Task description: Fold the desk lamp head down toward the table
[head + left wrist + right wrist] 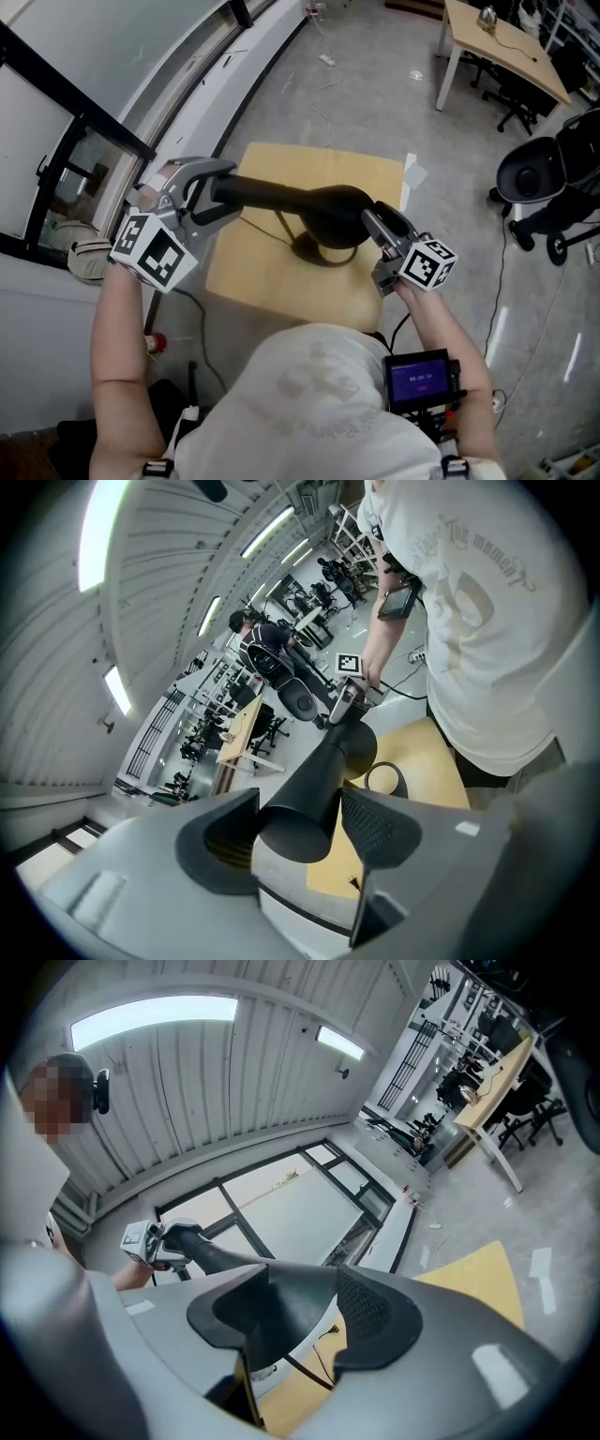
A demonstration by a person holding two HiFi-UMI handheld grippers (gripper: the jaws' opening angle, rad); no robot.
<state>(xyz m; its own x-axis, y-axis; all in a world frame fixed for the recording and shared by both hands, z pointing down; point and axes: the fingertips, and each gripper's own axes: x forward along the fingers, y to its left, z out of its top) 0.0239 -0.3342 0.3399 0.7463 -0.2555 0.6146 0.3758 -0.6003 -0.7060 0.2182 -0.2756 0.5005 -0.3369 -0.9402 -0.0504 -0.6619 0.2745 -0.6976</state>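
Closest thing in my head view is the white cotton T-shirt (309,403) filling the bottom of the feed, with both arms reaching out past it. Further out, the matte black desk lamp (281,195) sits over the small yellow wooden table (253,277). Its long tapered lamp head (314,780) lies roughly level and its dark ring base (314,251) rests on the tabletop.

My left gripper (223,190) has its fingers spread either side of the narrow cut-off end. There's a sliver of gap at one pad, so it's cradling more than gripping. The right gripper (380,225) is clamped on the fat flared part near the joint, with black shell filling the space between its pads.

What worries me: folding down from here puts all the force through that right pinch on a smooth, rounded surface, so it could skate off. With the left side loose, the head might swing free. And if the hinge is stiff, I reckon the base lifts or slides toward the table edge instead.
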